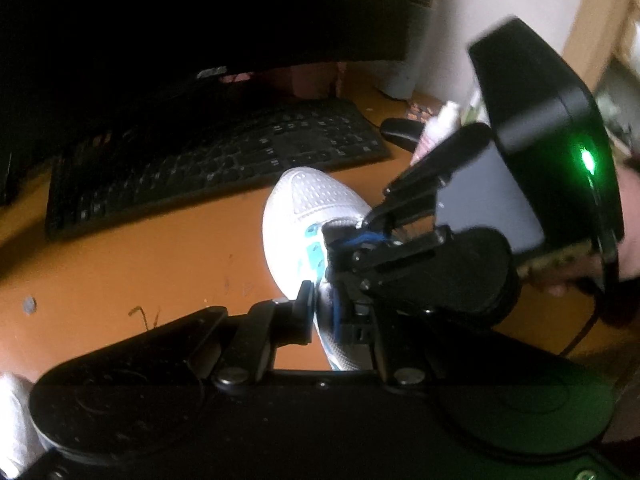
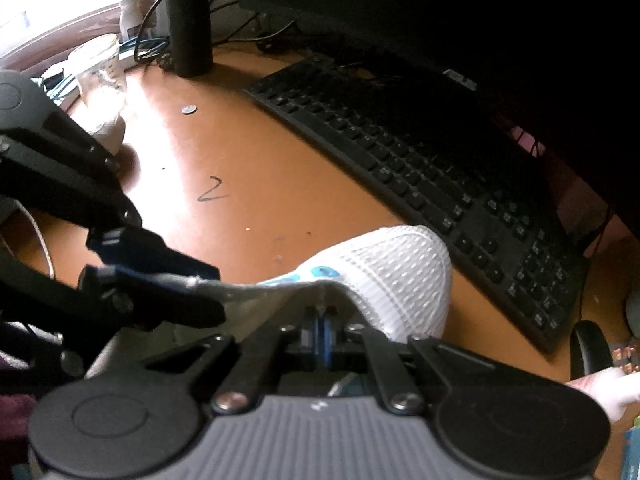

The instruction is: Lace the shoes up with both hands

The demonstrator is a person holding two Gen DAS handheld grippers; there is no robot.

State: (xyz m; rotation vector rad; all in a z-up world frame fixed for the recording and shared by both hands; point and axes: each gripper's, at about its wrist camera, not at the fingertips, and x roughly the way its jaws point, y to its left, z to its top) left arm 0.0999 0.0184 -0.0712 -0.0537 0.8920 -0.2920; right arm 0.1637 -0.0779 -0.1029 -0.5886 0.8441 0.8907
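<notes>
Orange-brown wooden counter (image 2: 248, 168); black computer keyboard (image 2: 420, 184) well beyond both tongs.

White mesh sneaker with turquoise eyelet tabs (image 1: 312, 208) lies directly under both tongs, toe toward the keyboard.

Left tongs (image 2: 200, 292) clenched on a pale lace end (image 2: 224, 290). Right tongs (image 2: 322, 332) clenched on a blue lace (image 2: 325, 340) at the throat.

Judgement: threading mid-way; no bow visible, tightening and tying remain.

My room was dim. Window glare washed the desk (image 2: 168, 152) left of my right tool, the monitor (image 2: 440, 8) stayed black shadow ahead, edges bowed, and my other tool's body (image 1: 540, 120) smeared with motion blur.
</notes>
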